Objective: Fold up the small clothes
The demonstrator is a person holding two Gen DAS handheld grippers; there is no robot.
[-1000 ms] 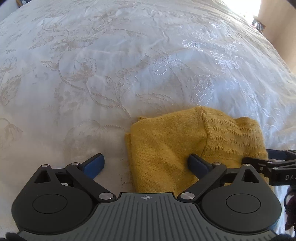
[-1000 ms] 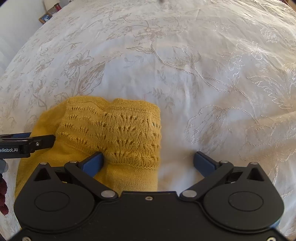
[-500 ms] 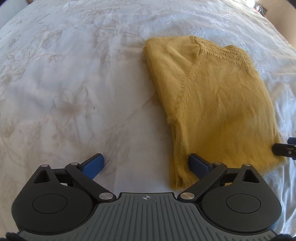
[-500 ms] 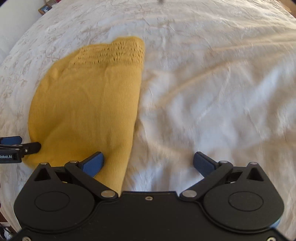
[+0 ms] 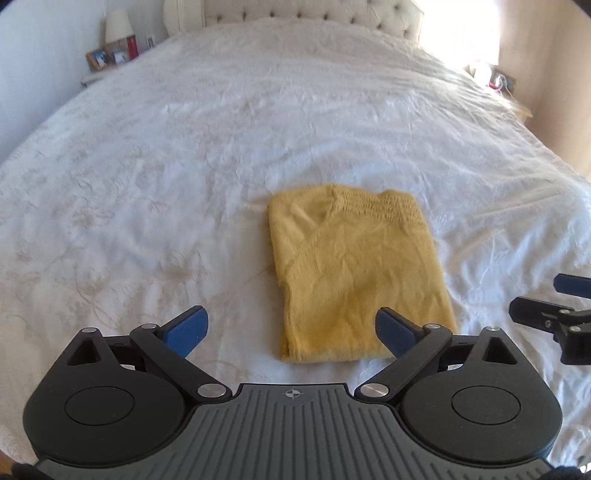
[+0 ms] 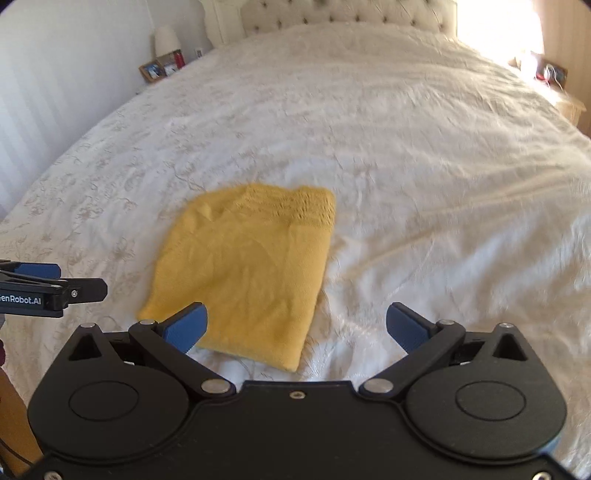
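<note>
One yellow knit [image 5: 354, 273], folded into a neat rectangle, is lying flat on the bed [image 5: 184, 166], near its foot. Folding looks finished. Both tongs, left [image 5: 291, 325] and right [image 6: 297, 325], are hanging spread wide and empty, above its near edge. Next move probably: fetching another garment. None showing.

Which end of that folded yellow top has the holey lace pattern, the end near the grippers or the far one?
The far end. On the yellow top the openwork lace band runs along the edge toward the headboard; the end nearest the grippers is plain, smooth knit.
</note>
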